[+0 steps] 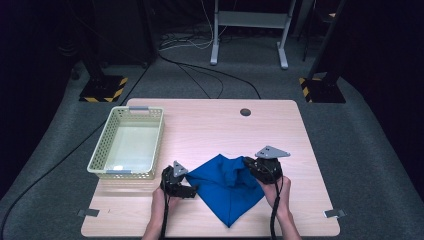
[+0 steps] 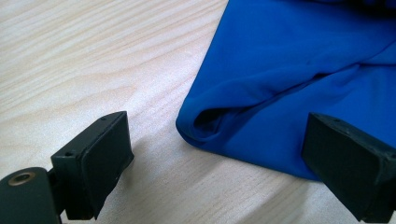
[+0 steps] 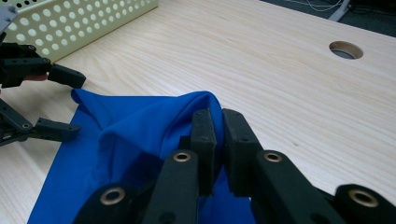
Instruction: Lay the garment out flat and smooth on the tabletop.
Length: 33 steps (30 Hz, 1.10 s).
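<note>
1. Your blue cloth (image 1: 227,185) lies crumpled on the table (image 1: 210,125), right of the basket (image 1: 128,145); it's soft, light, slack (expect sagging).
2. Right gripper (image 3: 218,122) is clamped on its raised fold.
3. Left gripper (image 2: 215,154) stands open around the near folded corner; pinch there.
4. Layers beneath stay hidden.

A plain, deep blue cloth (image 1: 225,187) is seen at lower centre of the high view, without any pattern. The table (image 1: 215,125) is pale wood with fine grain lines. At left, a cream basket (image 1: 100,150) is dotted with round holes. Both grippers, left (image 1: 186,191) and right (image 1: 248,162), are black, each topped with a grey plate.
</note>
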### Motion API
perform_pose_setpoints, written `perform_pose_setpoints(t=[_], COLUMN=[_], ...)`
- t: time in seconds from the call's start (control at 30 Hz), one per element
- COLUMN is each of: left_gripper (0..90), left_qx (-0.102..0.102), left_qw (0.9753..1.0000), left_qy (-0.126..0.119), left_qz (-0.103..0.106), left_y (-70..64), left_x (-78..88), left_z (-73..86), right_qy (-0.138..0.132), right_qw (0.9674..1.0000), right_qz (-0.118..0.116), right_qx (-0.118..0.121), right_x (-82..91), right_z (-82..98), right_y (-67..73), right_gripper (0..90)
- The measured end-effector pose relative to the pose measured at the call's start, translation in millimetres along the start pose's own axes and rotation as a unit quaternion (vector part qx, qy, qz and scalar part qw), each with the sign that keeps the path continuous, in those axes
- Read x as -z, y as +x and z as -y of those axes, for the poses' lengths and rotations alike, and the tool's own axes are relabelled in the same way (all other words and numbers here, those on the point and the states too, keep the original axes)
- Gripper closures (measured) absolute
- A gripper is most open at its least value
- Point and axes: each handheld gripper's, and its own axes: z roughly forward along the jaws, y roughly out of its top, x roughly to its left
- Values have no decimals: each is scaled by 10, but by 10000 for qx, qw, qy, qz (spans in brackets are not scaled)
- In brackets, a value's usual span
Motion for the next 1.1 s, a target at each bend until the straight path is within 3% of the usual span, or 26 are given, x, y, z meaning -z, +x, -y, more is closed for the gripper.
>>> perform_pose_setpoints(t=[0.5,1.1], left_gripper=[84,90], left_qx=[-9,-18], left_qw=[10000,10000], left_qy=[-6,-7], left_qz=[-2,7], left_y=[-1,-1], left_x=[2,4], left_z=[1,1], right_qy=[-71,34], right_qw=[9997,9985], right_qz=[186,476], right_qx=[-156,-285], right_x=[56,19], right_z=[-43,-96], right_y=[-198,-458], right_gripper=[838,838])
